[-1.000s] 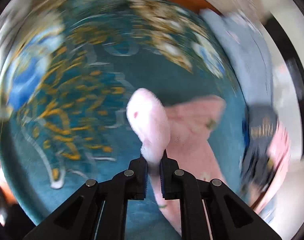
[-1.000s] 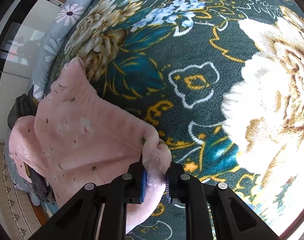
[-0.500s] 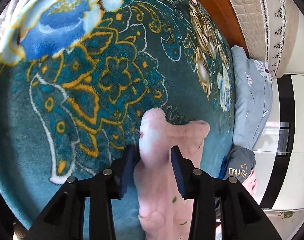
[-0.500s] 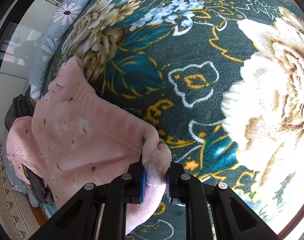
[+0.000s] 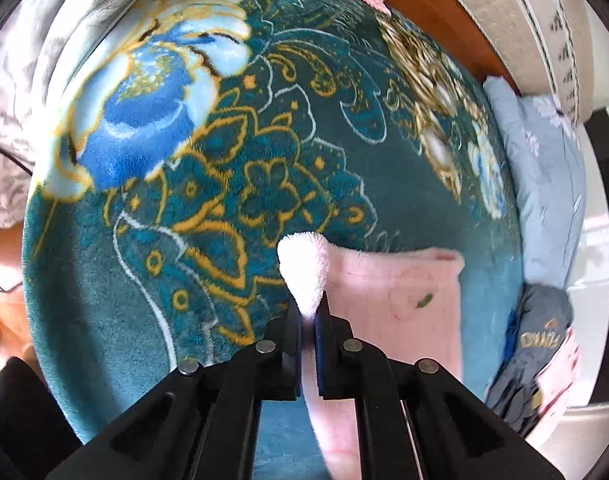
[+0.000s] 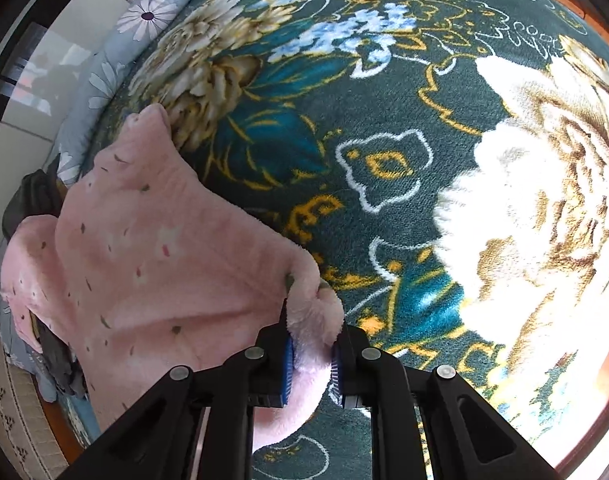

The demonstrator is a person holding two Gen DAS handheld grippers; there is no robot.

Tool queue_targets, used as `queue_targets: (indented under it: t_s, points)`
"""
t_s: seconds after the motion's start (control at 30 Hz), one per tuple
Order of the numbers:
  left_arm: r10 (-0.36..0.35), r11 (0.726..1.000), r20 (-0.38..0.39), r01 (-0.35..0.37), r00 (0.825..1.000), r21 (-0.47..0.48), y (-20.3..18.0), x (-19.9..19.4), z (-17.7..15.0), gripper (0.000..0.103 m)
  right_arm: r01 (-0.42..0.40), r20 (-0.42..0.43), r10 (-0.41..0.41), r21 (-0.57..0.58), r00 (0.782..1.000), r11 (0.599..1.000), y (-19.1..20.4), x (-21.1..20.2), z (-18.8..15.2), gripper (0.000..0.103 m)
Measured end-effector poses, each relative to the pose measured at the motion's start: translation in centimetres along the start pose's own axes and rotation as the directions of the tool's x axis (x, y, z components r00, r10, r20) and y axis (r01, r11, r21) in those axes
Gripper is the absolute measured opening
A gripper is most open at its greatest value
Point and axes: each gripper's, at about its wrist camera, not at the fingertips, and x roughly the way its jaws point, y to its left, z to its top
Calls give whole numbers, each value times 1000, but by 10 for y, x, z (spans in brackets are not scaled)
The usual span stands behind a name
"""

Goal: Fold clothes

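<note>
Teal floral blanket (image 5: 264, 184) fills both my views; pale blue pillow (image 5: 544, 184) far right, dark clothes (image 5: 536, 344) beside it. Pink garment (image 6: 152, 256) lies on the blanket; left gripper (image 5: 308, 316) and right gripper (image 6: 310, 340) each pinch a corner.

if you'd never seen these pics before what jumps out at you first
The loud teal floral blanket fills both views, with a big cream bloom at the right of the right wrist view and a blue one at upper left of the left wrist view. On it lies a pink fleece garment, pinched at one corner by the right gripper and at another by the left gripper.
</note>
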Motion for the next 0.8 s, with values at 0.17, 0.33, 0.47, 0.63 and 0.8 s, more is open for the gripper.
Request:
queue_targets:
  t_s: [0.17,0.33,0.47,0.63,0.8]
  points:
    - [73,997,-21,-73,997,13,4,8,1,5,-17,-6,18,15,1000,1000,-3,-5,5,21]
    - [90,996,-38,-88,995,34,-10,4,6,30,16,39,-19,77,999,997,-6,-23,7,39]
    - [88,986,-12,-85,996,145,-37,-7,13,32,54,125,-65,92,990,994,7,-43,16,40]
    - [7,939,-34,5,999,344,-93,-1,25,32,38,151,-32,-32,988,999,64,-47,14,40]
    - [14,839,-147,68,989,540,-136,39,39,41,-79,61,93,-200,994,977,154,-26,-10,41]
